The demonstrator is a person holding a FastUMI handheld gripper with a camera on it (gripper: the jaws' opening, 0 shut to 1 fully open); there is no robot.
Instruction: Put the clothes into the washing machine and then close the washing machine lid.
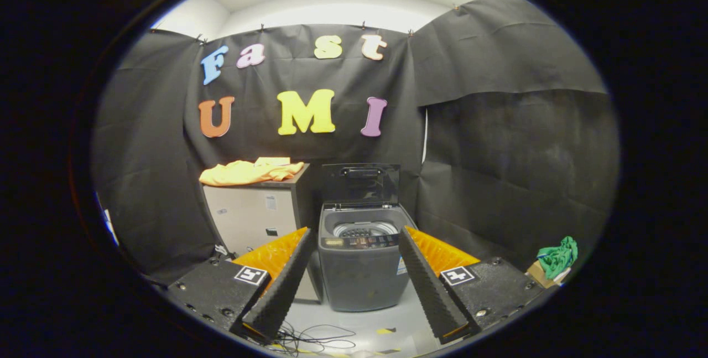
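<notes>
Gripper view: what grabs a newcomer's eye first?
The washing machine stands straight ahead, framed between the spread tongs, its lid raised and the drum exposed. An orange garment lies heaped on the cabinet just beside the machine. A green cloth sits on a box off to the other side.

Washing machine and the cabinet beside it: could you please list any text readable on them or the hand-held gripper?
Washing machine control panel: markings too blurred to read.
Cabinet stickers: too small to read.
Hand-held gripper, open, fingers flanking the machine: patterned square markers, no readable words.
</notes>
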